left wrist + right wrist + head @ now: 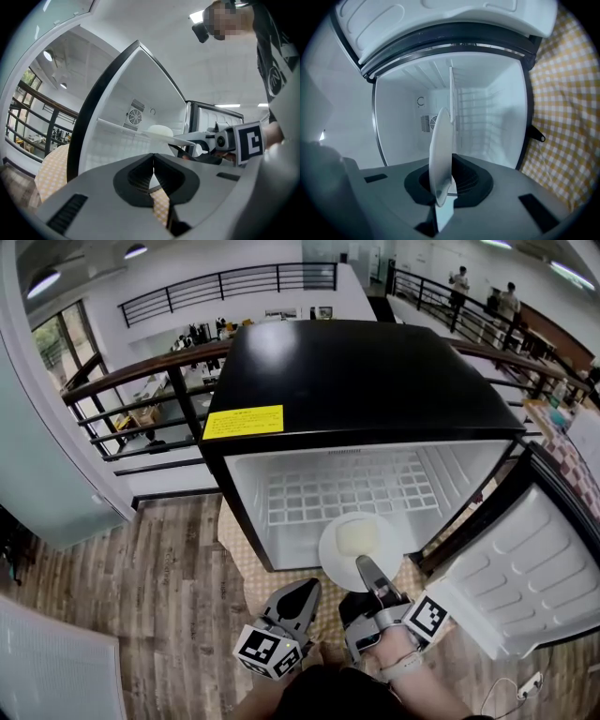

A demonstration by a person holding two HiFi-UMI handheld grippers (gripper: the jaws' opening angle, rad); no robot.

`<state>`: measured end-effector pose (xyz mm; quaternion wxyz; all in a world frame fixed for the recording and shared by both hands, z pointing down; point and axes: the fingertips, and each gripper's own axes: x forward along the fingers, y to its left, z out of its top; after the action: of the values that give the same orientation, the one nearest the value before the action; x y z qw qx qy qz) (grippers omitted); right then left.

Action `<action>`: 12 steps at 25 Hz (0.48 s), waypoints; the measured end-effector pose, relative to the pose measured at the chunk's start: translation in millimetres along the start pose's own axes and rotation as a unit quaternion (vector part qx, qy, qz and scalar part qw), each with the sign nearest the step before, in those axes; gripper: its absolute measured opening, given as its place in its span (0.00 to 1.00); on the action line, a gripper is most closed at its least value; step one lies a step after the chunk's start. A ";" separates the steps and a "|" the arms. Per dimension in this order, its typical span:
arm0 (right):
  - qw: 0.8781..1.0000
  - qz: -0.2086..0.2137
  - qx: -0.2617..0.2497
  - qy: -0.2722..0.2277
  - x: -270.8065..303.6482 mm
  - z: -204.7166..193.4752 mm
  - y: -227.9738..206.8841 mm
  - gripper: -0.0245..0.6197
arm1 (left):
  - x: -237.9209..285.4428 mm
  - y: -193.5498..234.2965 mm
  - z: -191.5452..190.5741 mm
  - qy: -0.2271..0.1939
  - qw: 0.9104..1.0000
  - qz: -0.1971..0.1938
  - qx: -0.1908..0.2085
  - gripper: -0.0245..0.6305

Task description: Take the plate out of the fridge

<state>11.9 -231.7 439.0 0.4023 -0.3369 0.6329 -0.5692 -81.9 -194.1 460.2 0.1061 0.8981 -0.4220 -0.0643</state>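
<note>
A small black fridge (356, 390) stands open, its door (525, 559) swung out to the right. A white plate (361, 542) with a pale lump of food (354, 537) on it hangs level just in front of the opening. My right gripper (368, 570) is shut on the plate's near rim. In the right gripper view the plate (440, 154) shows edge-on between the jaws of the right gripper (445, 187). My left gripper (305, 594) is to the left of the plate, shut and empty (152, 171). From it I see the plate (161, 133) held out by the right gripper (197, 138).
Inside the fridge a white wire shelf (347, 488) lies bare. A yellow checked cloth (246, 568) lies under the fridge on the wooden floor (159, 596). A dark railing (122, 381) runs behind the fridge. The open door blocks the right side.
</note>
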 end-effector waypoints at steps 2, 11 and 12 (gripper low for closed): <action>1.000 0.000 0.000 0.004 -2.9 -0.5 0.2 0.10 | -0.9 -3.0 1.5 -0.002 1.000 0.002 0.003 0.05; 1.000 -0.012 0.004 0.022 -34.7 2.4 0.4 0.10 | -8.9 -36.3 2.5 -0.007 1.000 0.015 0.006 0.05; 1.000 -0.014 0.005 0.023 -39.8 3.1 0.7 0.10 | -10.7 -41.3 2.5 -0.007 1.000 0.016 0.006 0.05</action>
<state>32.5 -197.8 443.1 0.3811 -0.3310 0.6342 -0.5855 -58.5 -160.5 448.0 0.0989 0.8912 -0.4377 -0.0667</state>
